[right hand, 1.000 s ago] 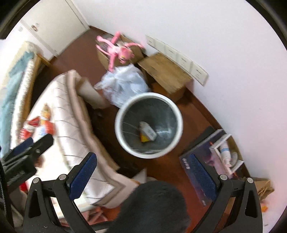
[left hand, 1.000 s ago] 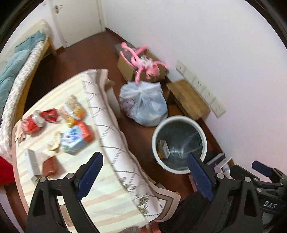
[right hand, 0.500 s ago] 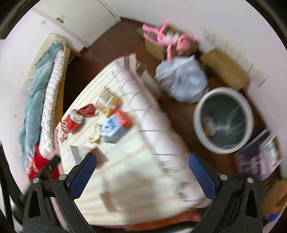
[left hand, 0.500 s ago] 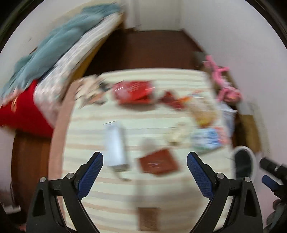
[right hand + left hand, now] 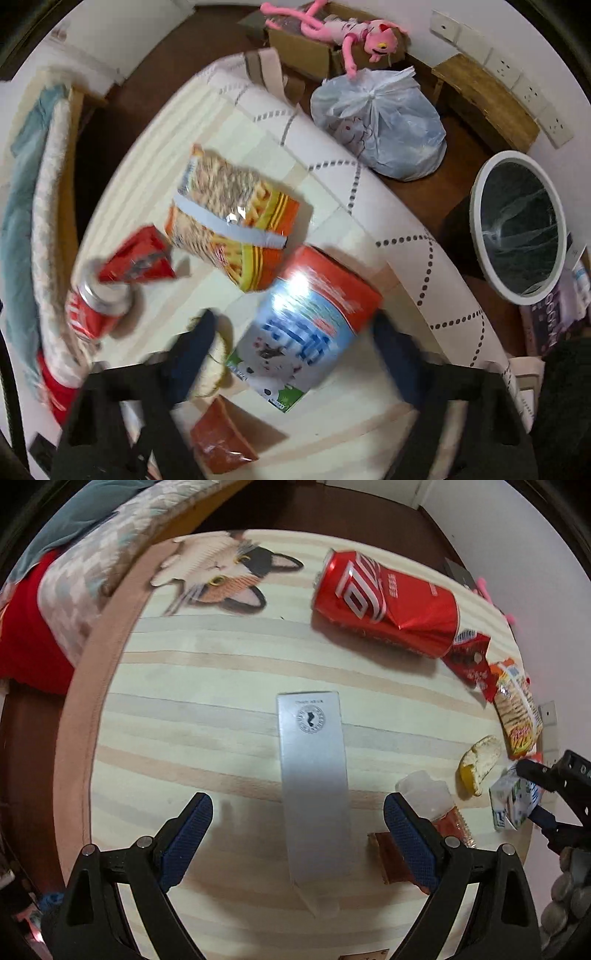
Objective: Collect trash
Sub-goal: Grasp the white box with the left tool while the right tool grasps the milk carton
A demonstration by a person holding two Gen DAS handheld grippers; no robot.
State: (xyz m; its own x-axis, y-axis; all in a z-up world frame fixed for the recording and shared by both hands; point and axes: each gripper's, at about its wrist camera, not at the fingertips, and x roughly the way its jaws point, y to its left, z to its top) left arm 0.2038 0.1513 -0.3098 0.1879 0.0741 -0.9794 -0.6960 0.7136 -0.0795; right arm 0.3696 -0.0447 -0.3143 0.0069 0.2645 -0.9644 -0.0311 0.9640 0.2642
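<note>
My left gripper [image 5: 297, 805] points down at the striped tablecloth [image 5: 207, 686]. A flat grey box [image 5: 314, 775] lies lengthwise between its fingers; the jaws are closing slightly and the pads stay clear of it. My right gripper [image 5: 293, 325] hangs over a blue, white and red milk carton [image 5: 306, 328]. Its jaws are closing with the carton between them, and a gap still shows on the left side. Other trash lies around: a dented red can [image 5: 384, 602], a red wrapper [image 5: 136, 258], a snack bag [image 5: 229, 218], a piece of bread [image 5: 480, 764] and a brown wrapper [image 5: 221, 439].
A white bin [image 5: 476, 221] with a dark liner stands on the floor right of the table. A tied plastic bag [image 5: 380, 125], a box with a pink plush toy [image 5: 347, 29] and a wooden stool [image 5: 484, 103] sit by the wall. A bed [image 5: 74, 554] runs along the table's left.
Both views swung from the bin and floor onto the tabletop, and both grippers came down closer to the trash. The right jaws stand narrower than before.
</note>
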